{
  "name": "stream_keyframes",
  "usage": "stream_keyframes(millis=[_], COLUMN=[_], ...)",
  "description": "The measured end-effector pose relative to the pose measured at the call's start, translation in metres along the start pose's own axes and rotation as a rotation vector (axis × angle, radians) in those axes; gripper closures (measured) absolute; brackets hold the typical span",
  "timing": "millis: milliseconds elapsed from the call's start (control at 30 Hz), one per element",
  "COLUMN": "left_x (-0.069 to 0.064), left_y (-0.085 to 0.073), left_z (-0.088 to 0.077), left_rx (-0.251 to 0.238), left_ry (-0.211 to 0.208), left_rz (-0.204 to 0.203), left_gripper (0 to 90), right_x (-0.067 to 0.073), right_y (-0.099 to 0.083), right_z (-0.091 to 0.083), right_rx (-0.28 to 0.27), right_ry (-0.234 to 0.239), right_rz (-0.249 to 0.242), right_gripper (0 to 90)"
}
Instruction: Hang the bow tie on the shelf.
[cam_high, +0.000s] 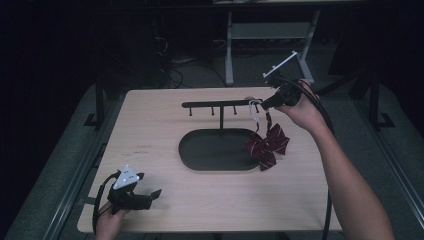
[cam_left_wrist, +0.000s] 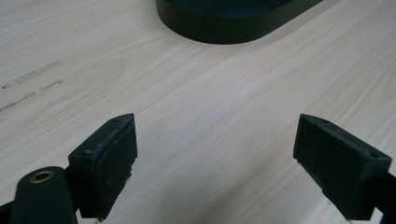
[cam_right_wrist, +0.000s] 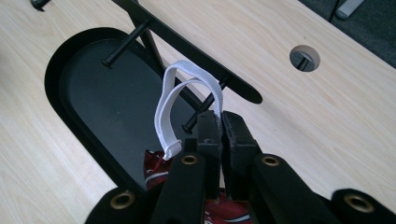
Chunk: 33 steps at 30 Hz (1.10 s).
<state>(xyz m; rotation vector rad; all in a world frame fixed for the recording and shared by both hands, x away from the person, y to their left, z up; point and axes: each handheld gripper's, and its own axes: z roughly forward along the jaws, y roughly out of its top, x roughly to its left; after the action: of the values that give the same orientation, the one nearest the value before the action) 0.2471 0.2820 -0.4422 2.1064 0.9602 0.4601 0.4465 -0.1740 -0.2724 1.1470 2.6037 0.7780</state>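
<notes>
A dark red bow tie (cam_high: 268, 145) hangs from a white elastic strap (cam_high: 256, 108) over the right end of a black stand's oval base (cam_high: 200, 150). My right gripper (cam_high: 264, 104) is shut on the strap just beside the right end of the stand's peg bar (cam_high: 215, 104). In the right gripper view the strap loop (cam_right_wrist: 167, 107) rises from the shut gripper (cam_right_wrist: 220, 125) close to the end peg (cam_right_wrist: 200, 114), with the bow tie (cam_right_wrist: 154, 170) below. My left gripper (cam_high: 149, 185) rests open near the table's front left corner, its open gap (cam_left_wrist: 229, 158) holding nothing.
The bar carries several downward pegs on a thin post above the base (cam_left_wrist: 224, 23). A round cable hole (cam_right_wrist: 304, 58) sits in the wooden table (cam_high: 150, 130) beyond the bar. A desk frame (cam_high: 230, 45) and cables stand on the floor behind the table.
</notes>
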Motion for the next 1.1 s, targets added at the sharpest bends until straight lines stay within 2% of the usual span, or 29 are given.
stream_keyframes(millis=[400,1100], left_x=[0.000,0.001], left_y=[0.000,0.000], left_z=[0.000,0.000], left_rx=[-0.001,-0.002], left_ry=[-0.004,-0.006], left_rz=[-0.003,-0.002], left_gripper=[13.5,13.5], right_x=[-0.006,-0.008], right_y=[0.001,-0.002], right_z=[0.013,0.017], right_rx=[0.015,0.021], right_ry=[0.017,0.027], right_rz=[0.029,0.039], right_gripper=[86.1,84.8])
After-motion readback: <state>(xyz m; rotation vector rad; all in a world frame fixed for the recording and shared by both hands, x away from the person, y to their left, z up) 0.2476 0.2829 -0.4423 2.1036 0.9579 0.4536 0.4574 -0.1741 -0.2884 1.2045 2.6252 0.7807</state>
